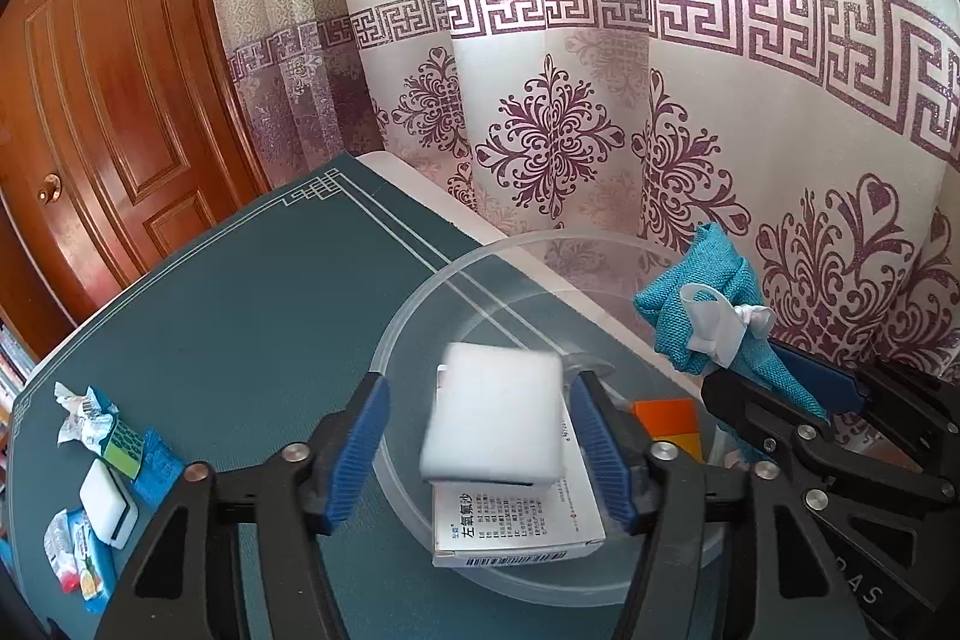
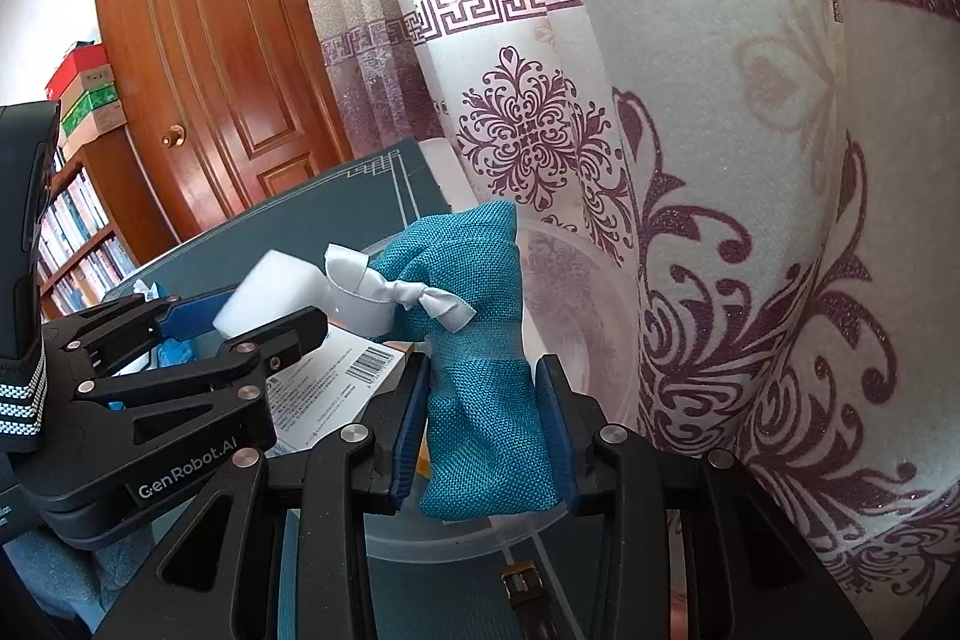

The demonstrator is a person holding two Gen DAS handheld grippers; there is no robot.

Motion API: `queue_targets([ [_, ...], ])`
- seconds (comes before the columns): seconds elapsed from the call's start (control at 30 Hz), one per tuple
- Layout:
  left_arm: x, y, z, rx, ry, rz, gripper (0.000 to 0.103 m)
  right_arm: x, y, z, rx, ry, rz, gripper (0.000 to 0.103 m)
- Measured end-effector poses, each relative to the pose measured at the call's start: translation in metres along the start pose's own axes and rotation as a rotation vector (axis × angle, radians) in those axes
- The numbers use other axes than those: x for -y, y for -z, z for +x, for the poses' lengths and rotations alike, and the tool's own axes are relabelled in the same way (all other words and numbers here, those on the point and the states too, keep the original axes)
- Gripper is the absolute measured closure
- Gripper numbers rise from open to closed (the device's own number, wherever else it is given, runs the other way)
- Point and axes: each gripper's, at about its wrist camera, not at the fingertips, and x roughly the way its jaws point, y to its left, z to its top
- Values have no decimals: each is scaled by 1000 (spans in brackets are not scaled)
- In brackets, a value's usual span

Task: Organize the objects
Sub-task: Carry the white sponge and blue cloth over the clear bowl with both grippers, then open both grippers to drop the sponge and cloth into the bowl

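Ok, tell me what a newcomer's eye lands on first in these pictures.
First, the teal burlap pouch with its white ribbon, clamped in the right tool over the clear plastic bowl. Next, the white sponge block between the open fingers of the left tool, blurred above a white medicine box in that bowl. Behind both hangs the white curtain with purple ornaments.

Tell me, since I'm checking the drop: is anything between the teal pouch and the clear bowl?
Nothing visible blocks it. The right tool holds the teal pouch above the clear bowl rim. The bowl already holds a medicine box; a white sponge sits between the left tool's fingers.
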Motion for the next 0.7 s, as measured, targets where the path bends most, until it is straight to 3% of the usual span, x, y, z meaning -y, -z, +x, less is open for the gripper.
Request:
queue_targets([
  [0.3,-11,-1,-3,9,-19,-35,13,-2,0,-1,4,-7,8,60],
  [0.7,-19,4,-7,3,-44,-49,8,-7,0,-2,3,-15,12,60],
])
